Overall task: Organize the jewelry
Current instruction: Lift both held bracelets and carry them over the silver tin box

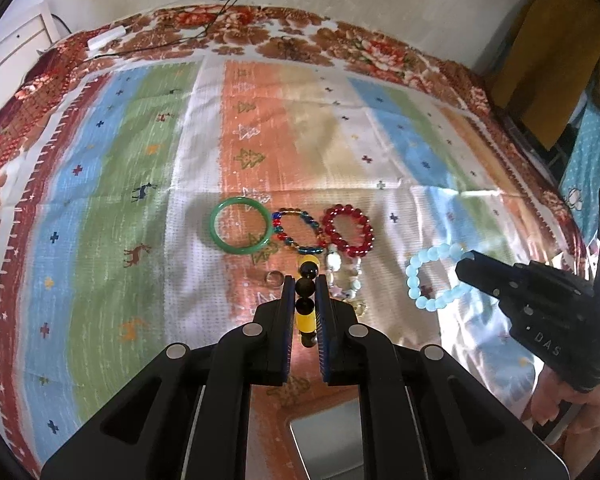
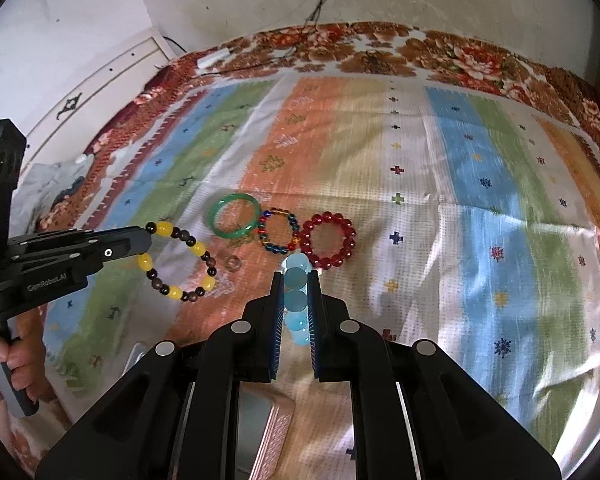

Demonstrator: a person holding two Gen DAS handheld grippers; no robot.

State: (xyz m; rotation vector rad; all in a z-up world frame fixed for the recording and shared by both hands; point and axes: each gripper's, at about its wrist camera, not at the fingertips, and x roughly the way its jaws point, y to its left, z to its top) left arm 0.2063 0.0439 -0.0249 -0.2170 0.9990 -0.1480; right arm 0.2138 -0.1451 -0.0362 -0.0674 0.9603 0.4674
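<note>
Nearest, the left claw (image 1: 304, 292) is clamped on the yellow-and-dark bead bracelet (image 2: 180, 264) and the right claw (image 2: 296, 296) on the pale blue bead bracelet (image 1: 436, 276), both off the bed; these elastic strings look light, floppy and slick, so pinching across the beads suits. Farther off, the green bangle (image 1: 240, 225), rigid and likely breakable, lies left of the multicoloured bracelet (image 1: 299, 230) and red bracelet (image 1: 348, 231) on the striped cloth (image 1: 140, 168)

Showing six bracelets in all: one green bangle (image 1: 239, 225), one multicolour bead bracelet (image 1: 299, 229), one red bead bracelet (image 1: 348, 231), one pale mixed bracelet (image 1: 345, 280), one light-blue bracelet (image 1: 432, 276), one yellow-and-dark bracelet (image 2: 179, 261). Also showing one small clear ring (image 2: 233, 263), two claws (image 1: 304, 284) (image 2: 296, 280), two cloths: striped (image 1: 140, 160) over floral (image 1: 300, 40).
</note>
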